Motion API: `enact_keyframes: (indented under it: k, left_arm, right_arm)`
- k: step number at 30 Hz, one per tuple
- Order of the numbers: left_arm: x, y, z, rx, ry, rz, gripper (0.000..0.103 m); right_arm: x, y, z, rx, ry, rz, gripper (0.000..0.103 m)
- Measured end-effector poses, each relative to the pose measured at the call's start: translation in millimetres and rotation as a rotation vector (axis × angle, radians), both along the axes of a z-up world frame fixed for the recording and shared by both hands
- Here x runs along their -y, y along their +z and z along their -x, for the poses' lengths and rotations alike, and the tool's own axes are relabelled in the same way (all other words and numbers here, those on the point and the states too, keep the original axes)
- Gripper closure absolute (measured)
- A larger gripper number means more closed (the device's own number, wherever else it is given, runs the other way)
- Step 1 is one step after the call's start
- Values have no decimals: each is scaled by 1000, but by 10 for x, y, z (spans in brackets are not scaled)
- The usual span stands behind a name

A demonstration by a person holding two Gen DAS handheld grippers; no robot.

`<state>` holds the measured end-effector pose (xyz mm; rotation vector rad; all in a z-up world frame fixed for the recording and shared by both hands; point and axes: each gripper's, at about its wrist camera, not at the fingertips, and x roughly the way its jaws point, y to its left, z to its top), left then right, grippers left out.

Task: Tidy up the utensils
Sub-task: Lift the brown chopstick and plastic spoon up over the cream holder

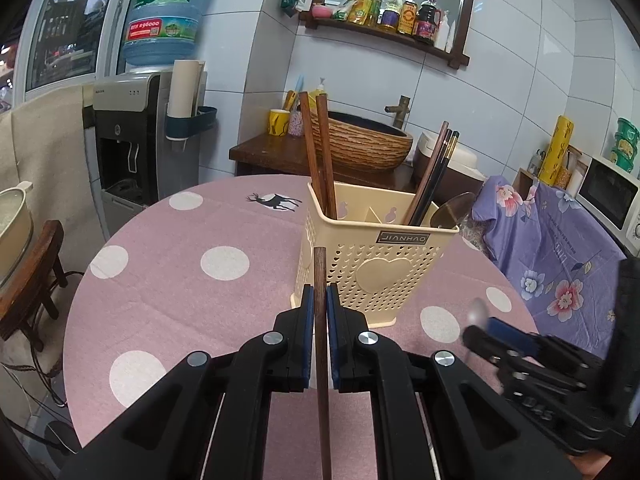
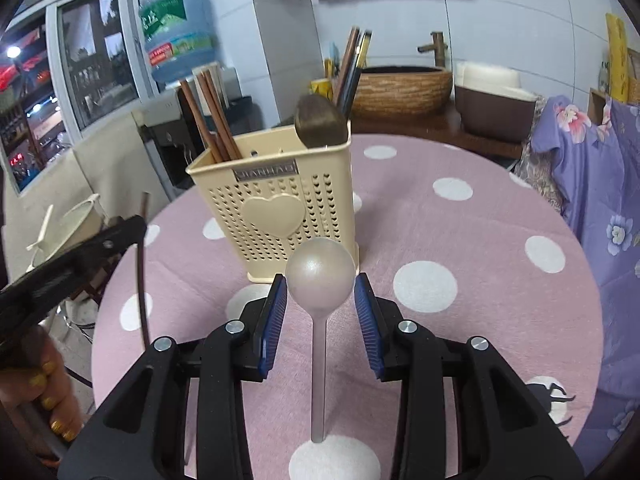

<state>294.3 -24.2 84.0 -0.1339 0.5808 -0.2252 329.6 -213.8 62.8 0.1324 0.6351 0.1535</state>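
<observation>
A cream utensil holder stands on the pink dotted table; it also shows in the right wrist view. It holds brown chopsticks, dark chopsticks and a metal spoon. My left gripper is shut on a brown chopstick, just in front of the holder. My right gripper is open; a silver spoon stands between its jaws, bowl up, and I cannot tell what holds it. The right gripper also shows in the left wrist view.
A water dispenser stands at the back left and a wooden stool with a pot at the left. A woven basin sits on a counter behind. A floral cloth covers something at the right.
</observation>
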Motion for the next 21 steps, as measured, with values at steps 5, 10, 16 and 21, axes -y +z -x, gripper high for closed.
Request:
enact_keyframes:
  k: [5,10,16,21]
  left_arm:
    - [13,4,44,11,-1,3,96]
    - [4,27,90,23,0,8,96]
    - [-29,155,162,57,-12,29,96]
    - [-35,270,188,93,-16,36,96]
  right_arm:
    - [57,62,190,35,15,-19,67]
    - [60,71,261,60,21,-31,67]
    - [21,137,309,89,33,-34,67]
    - [13,212,313,114,36,-42,67]
